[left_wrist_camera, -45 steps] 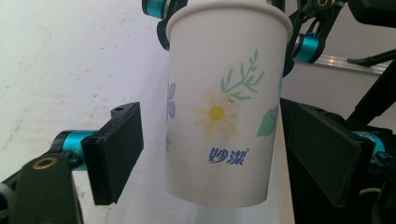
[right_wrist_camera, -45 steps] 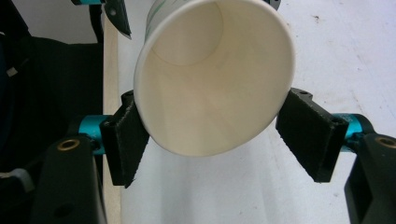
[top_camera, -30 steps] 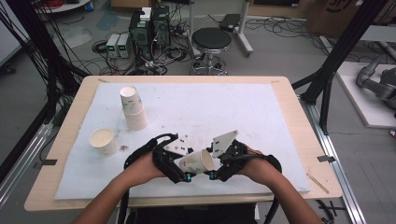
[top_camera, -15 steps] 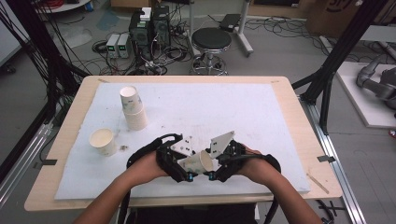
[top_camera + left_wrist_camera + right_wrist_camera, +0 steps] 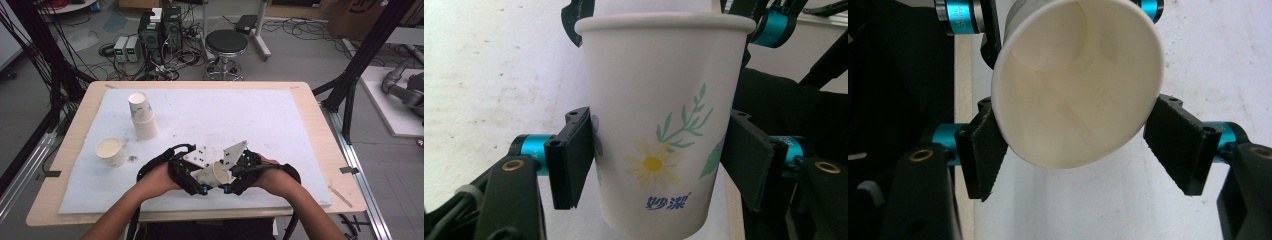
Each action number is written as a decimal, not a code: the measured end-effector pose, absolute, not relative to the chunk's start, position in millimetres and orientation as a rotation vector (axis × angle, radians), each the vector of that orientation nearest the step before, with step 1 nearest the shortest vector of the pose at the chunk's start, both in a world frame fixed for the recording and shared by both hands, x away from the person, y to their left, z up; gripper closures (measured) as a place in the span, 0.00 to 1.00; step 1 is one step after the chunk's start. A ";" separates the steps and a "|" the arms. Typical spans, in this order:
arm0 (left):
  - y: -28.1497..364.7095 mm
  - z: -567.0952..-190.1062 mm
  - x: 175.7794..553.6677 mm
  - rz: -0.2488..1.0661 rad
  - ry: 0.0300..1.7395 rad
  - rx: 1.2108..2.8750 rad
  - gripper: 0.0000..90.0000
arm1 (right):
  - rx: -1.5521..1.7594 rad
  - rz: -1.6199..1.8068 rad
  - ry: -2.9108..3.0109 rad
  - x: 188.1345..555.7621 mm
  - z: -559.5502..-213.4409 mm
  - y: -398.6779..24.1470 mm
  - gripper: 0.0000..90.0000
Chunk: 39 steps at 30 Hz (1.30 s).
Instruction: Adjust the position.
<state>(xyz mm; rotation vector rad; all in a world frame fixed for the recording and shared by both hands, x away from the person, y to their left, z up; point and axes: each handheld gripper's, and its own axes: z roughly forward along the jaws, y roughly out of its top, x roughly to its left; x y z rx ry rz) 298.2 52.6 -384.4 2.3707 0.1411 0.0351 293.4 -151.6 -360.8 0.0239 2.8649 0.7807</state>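
- The flower-printed paper cup [image 5: 214,174] lay on its side in the air just above the near edge of the surface, held between the two claws, its long axis running from one claw to the other.
- Its open mouth faced the right claw [image 5: 231,176], and its base pointed toward the left claw [image 5: 196,181].
- In the left claw's view the cup [image 5: 659,125] filled the middle, daisy print and blue lettering toward the camera; the jaws had just been closing and now pressed the cup wall from both sides.
- In the right claw's view the cup's [image 5: 1075,85] white inside showed, and that claw's jaws clasped it at the rim end, the rim squeezed slightly out of round.
- Judging from that, both hands were equally near, and any coming move would turn on pulling or twisting along the cup's long axis; whether a second cup was nested inside could not be told.
- Left of the held cup, a single paper cup [image 5: 109,151] stood upright on the surface.
- Beyond that and farther from the held cup, a stack of paper cups [image 5: 142,117] stood, tilted a little.
- The surface [image 5: 280,125] was a white sheet over a wooden top, with small dark specks near the held cup.
- Well beyond the held cup, on the floor, stood a round black stool [image 5: 226,44] and electronic boxes with tangled cables [image 5: 150,37].
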 end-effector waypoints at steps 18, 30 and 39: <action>71.2 -404.3 300.9 0.045 0.263 2.213 0.35 | 0.233 1.129 2.772 297.3 -358.6 -181.2 0.25; 98.3 -420.7 298.0 0.127 0.397 2.026 0.34 | 0.573 1.366 2.503 295.0 -371.1 -237.1 0.25; 117.1 -429.1 296.5 0.236 0.453 1.904 0.34 | 0.722 1.403 2.333 287.4 -388.7 -261.5 0.25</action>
